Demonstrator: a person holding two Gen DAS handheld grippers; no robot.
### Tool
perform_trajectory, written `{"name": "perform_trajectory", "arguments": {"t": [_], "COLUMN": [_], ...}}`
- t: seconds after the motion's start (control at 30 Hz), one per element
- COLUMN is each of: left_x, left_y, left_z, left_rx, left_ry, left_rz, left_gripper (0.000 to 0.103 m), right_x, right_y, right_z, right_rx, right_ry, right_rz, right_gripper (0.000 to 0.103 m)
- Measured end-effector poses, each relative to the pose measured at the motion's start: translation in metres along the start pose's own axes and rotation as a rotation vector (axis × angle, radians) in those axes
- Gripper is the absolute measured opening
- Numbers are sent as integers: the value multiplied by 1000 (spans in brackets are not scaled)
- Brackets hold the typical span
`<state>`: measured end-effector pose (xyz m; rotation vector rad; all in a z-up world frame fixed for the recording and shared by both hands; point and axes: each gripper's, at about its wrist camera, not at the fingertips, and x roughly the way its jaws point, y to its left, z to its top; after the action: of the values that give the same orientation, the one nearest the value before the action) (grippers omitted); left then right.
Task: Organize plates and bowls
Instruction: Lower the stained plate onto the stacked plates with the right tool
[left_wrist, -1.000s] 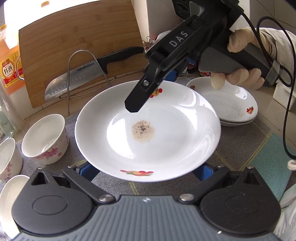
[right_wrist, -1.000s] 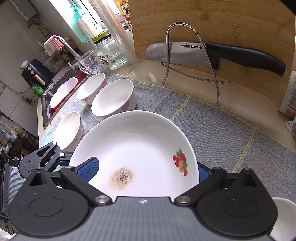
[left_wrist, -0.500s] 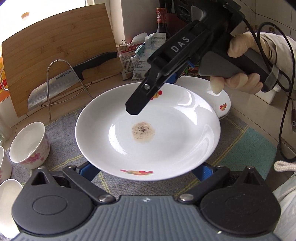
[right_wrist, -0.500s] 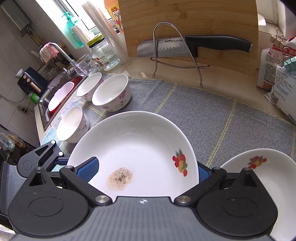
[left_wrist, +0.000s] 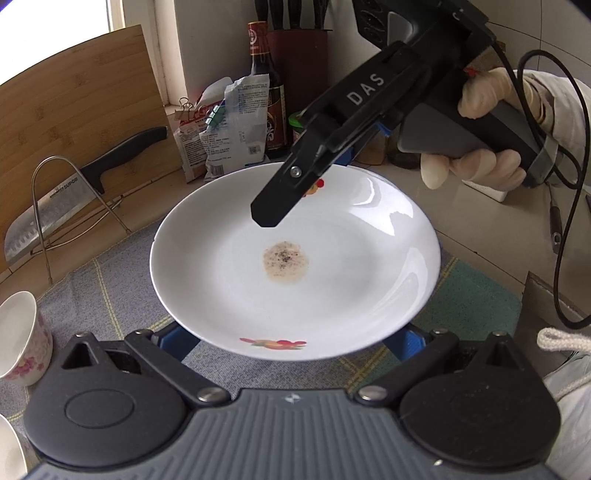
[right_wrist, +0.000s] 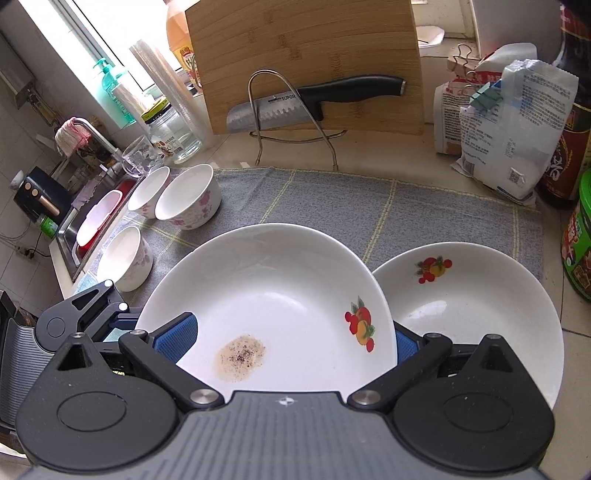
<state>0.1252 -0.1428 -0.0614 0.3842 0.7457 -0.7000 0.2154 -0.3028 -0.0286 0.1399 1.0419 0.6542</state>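
Round white glazed plate (left_wrist: 351, 266), fruit decals, speckled brown stain at centre, held above grey woven mat (right_wrist: 424, 206). Left gripper (left_wrist: 295, 341) and right gripper (right_wrist: 291, 341), marked "DAS", both clamp its rim. "SUPOR" steel knife (right_wrist: 295, 103) on wire stand.

A plate (right_wrist: 280, 295) is held above a mat (right_wrist: 424, 210) on the kitchen counter, the left gripper (left_wrist: 291, 343) at one rim and the right gripper (right_wrist: 291, 339) at the opposite rim, with a second plate (right_wrist: 469, 302) just to its right, apparently resting on the mat. Three bowls (right_wrist: 188, 201) stand on the mat's left end, beside a sink (right_wrist: 70, 236). Behind the mat a knife (right_wrist: 314, 99) lies across a wire rack (right_wrist: 295, 122) before an upright cutting board (right_wrist: 306, 48), with clipped bags (right_wrist: 506, 122) to the right.
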Motion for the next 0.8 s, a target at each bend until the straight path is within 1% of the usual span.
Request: {"name": "perform_trajectory", "arguments": {"t": [0.1,0.17,0.4,0.8], "left_x": [9,3,17,38], "left_y": [-2,-15,-22,-25], "left_z": [6,4,13,28], "left_rx": [15,26,52,69], "left_ry": [2,2,9,25], "left_rz": [-25,-39,-75,-98], "left_gripper": [102,102,102,102], "right_x": [-8,-12,-22,-26], "right_y": [-10,-16,-34,-60], "right_z": [-7,-10,-20,-22], "right_rx": [25,40,78,116], "right_ry": [-10,-15,-25,-44], "right_rz": [-19,-30,-65,-86], "right_gripper": [103,103,103,103]}}
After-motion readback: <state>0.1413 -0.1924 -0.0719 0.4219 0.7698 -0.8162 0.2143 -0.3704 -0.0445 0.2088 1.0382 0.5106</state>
